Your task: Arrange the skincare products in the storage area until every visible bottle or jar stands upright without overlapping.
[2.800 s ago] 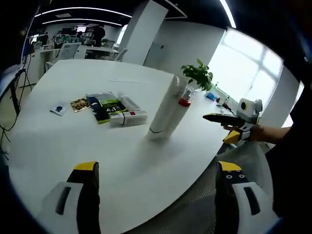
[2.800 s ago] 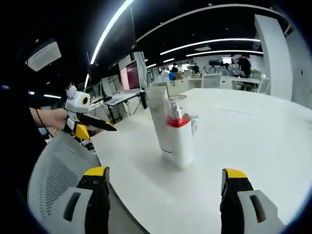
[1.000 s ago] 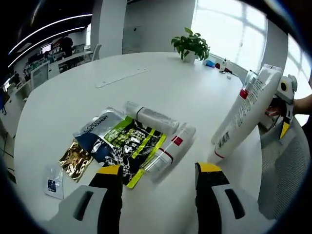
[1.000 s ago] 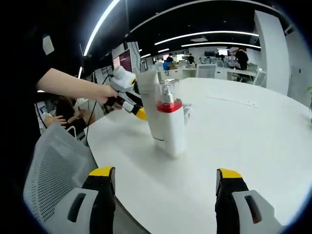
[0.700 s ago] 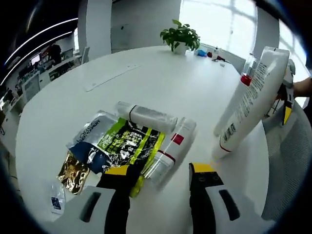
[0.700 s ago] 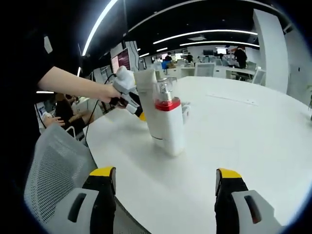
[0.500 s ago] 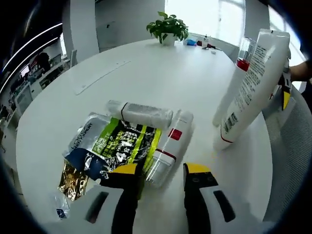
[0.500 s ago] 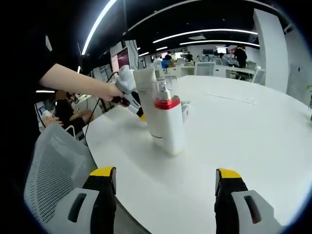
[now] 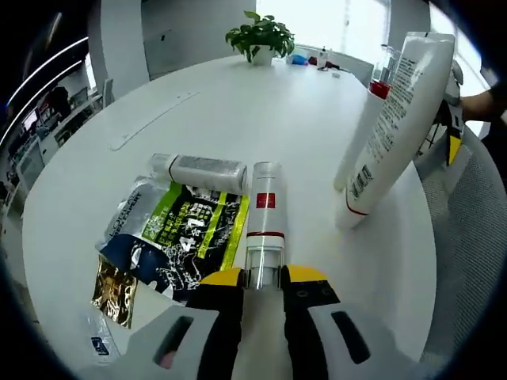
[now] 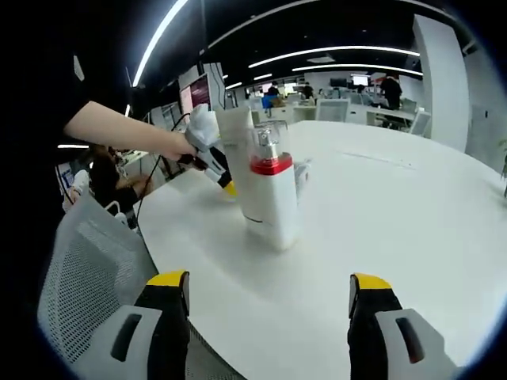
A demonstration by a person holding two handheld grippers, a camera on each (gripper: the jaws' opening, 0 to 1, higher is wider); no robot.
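Open-plan office; I am working on a round white table point(image 9: 301, 119) with wide bare surface toward its far edge, where a potted plant point(image 9: 261, 36) stands. My left gripper point(image 9: 264, 279) has its jaws drawn narrow around the clear cap end of a lying tube point(image 9: 264, 226); I cannot tell whether they touch it. Beside the tube lie sachets point(image 9: 178, 233) and a second lying tube point(image 9: 198, 170). A tall white bottle point(image 9: 392, 127) stands near the table's near edge, a red-collared pump bottle point(image 10: 273, 198) touching it. My right gripper point(image 10: 261, 297) is spread wide, holding nothing, over that edge above a mesh chair point(image 10: 87, 285).
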